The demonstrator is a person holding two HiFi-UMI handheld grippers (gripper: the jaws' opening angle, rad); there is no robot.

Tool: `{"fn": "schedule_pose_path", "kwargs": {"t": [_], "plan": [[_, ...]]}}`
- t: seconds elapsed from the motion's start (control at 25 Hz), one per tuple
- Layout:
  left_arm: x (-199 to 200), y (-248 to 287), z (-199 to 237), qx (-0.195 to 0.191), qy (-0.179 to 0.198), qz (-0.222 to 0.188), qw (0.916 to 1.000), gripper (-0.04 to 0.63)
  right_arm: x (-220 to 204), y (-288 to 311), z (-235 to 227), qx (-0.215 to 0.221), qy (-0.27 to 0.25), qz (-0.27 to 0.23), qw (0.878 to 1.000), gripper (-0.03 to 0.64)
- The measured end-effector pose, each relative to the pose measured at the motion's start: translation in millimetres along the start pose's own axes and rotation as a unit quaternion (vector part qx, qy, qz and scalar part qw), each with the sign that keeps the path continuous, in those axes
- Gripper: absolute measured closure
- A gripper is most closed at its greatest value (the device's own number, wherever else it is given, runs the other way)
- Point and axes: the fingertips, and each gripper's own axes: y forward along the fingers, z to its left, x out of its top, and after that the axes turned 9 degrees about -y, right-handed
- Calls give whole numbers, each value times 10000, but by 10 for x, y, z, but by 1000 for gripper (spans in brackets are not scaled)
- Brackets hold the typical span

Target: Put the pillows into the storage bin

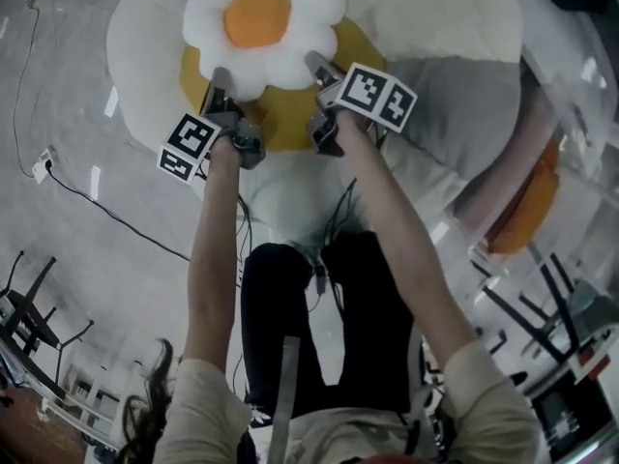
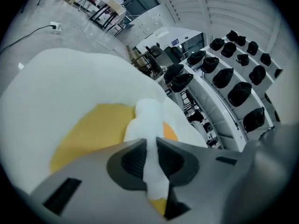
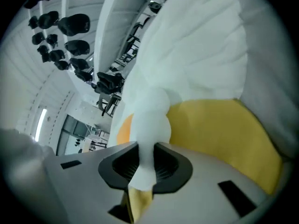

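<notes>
1. Small fried-egg pillow (image 1: 263, 29): likely soft, light, squashy, no slip risk. Lies on top of larger fried-egg pillow (image 1: 145, 61), not yet binned.
2. Best held by the thin white rim, opposite sides.
3. Left hand-held gripper (image 1: 219, 83) nearly closed, pinching the left rim; right hand-held gripper (image 1: 320, 68) likewise on the right rim.
4. Both forearms stretched forward, pointing slightly down.

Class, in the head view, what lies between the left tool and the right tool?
The small egg pillow, its white edge pinched by the left tool and the right tool; the larger pillow shows yellow beneath. The head view shows it.
</notes>
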Motion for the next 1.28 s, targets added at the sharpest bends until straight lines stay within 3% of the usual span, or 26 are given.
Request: {"fn": "schedule_pose_path", "kwargs": {"t": [0.2, 0.4, 0.6, 0.8, 1.04, 1.28], "plan": [[33, -440, -810, -148, 754, 48, 9970, 558, 318, -656, 596, -224, -1098, -145, 9936, 571], [213, -1066, -1793, -474, 1025, -13, 9936, 561, 701, -1470, 1482, -507, -2436, -439, 9676, 575], [401, -1647, -2539, -824, 1127, -250, 9899, 560, 985, -2153, 2253, -544, -2992, -956, 9478, 575], [509, -1953, -2973, -1210, 1397, -369, 9821, 560, 1128, -2530, 2668, -650, -3382, -1390, 9285, 575], [293, -2005, -3174, -1495, 1860, -93, 9711, 560, 1134, -2873, 2581, -751, -3307, -1757, 9242, 575], [-719, -1816, -3515, -1689, 2413, 518, 9542, 560, 1278, -3631, 1787, -1133, -2925, -2013, 9279, 575]]}}
